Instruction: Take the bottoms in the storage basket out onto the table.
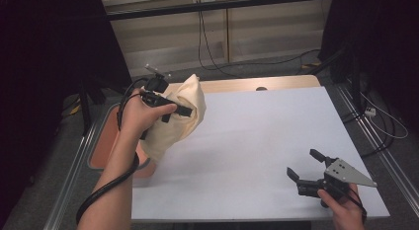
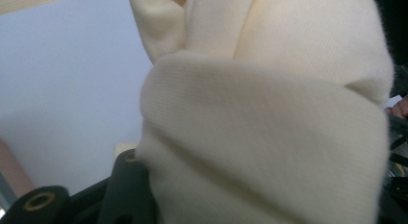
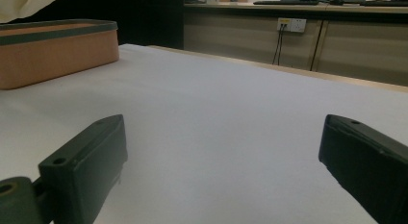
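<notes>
A cream knitted cloth (image 1: 179, 116) hangs bunched up above the table's left edge, over a brown tray (image 1: 101, 141). My left gripper (image 1: 180, 111) is shut on the cloth, lifted off the table. In the left gripper view the cream cloth (image 2: 269, 118) bulges between the black jaws and hides most of them. My right gripper (image 1: 304, 163) rests low at the table's near right corner, jaws spread wide with nothing between them. In the right gripper view its fingers (image 3: 84, 166) frame bare white tabletop.
The white table surface (image 1: 257, 141) spreads between both hands. The brown tray (image 3: 53, 48) with a dark rim stands at the left edge. Cables (image 1: 207, 42) run along the floor behind the table, and a metal rail (image 1: 385, 151) lines the right side.
</notes>
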{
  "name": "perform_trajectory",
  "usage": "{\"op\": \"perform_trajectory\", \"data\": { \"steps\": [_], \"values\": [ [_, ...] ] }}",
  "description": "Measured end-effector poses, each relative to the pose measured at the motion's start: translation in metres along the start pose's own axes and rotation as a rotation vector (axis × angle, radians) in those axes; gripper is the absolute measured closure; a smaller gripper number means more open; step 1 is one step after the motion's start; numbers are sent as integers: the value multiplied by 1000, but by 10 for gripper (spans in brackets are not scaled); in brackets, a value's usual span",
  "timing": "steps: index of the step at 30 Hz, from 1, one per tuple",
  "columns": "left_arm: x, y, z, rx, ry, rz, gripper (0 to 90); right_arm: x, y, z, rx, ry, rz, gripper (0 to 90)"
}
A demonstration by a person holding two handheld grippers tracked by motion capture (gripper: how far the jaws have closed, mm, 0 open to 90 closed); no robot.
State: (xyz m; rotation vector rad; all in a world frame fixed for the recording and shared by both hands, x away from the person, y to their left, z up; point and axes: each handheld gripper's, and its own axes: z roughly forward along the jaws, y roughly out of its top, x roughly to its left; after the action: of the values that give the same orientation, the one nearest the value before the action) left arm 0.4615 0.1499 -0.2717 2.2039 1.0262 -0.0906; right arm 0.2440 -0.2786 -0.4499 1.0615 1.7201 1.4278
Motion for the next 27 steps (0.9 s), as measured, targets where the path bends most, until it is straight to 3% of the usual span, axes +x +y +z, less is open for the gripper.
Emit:
{"op": "perform_trajectory", "data": {
  "steps": [27],
  "values": [
    [-15,-2,26,-23,-23,44,518,-1,0,0,-4,0,-6,29]
  ]
}}
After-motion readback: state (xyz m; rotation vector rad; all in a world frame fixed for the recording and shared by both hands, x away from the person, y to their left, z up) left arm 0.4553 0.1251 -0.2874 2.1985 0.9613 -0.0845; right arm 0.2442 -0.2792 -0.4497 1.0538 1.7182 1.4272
